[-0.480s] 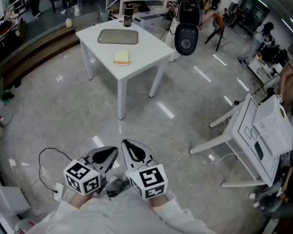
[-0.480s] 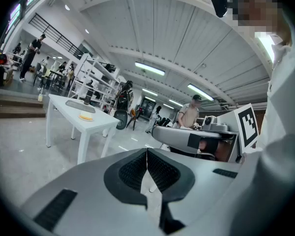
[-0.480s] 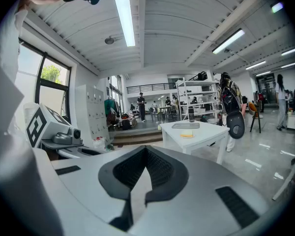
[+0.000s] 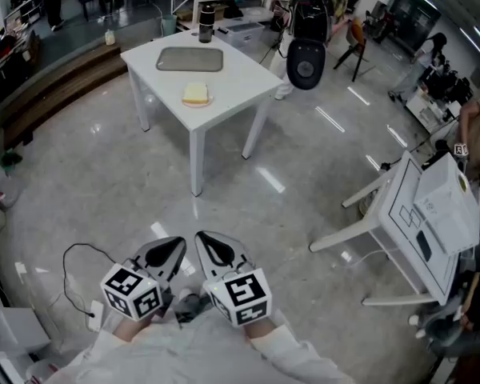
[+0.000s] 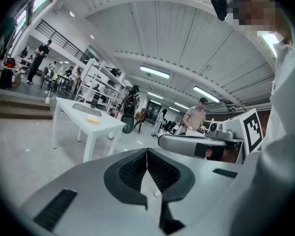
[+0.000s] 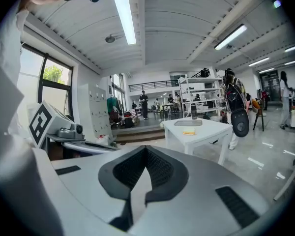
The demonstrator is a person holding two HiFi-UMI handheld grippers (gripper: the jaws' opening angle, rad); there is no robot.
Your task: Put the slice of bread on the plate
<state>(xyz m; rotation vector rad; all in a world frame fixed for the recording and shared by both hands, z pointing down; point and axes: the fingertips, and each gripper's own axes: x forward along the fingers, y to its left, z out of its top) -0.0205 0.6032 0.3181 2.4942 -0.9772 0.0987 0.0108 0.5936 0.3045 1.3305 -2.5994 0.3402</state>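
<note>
A pale yellow slice of bread (image 4: pixel 196 94) lies near the front edge of a white table (image 4: pixel 240 78) far ahead of me; it seems to rest on a small white plate, but the rim is too small to make out. It also shows as a small slice of bread (image 5: pixel 92 120) in the left gripper view and a slice of bread (image 6: pixel 189 131) in the right gripper view. My left gripper (image 4: pixel 173 249) and right gripper (image 4: pixel 210 246) are held side by side close to my body over the floor, both shut with nothing in them. In their own views the left gripper (image 5: pixel 147 152) and the right gripper (image 6: pixel 146 149) show pads pressed together.
A grey tray (image 4: pixel 190 59) and a dark bottle (image 4: pixel 206 23) stand farther back on the table. A black bag (image 4: pixel 306 61) hangs beside its right corner. White furniture (image 4: pixel 416 214) stands at the right, a cable (image 4: pixel 82 250) lies on the floor at the left, and wooden steps (image 4: pixel 56 82) run at the far left.
The table and bread sit slightly higher and further left in the head view. Both grippers stay shut in nearly the same place.
</note>
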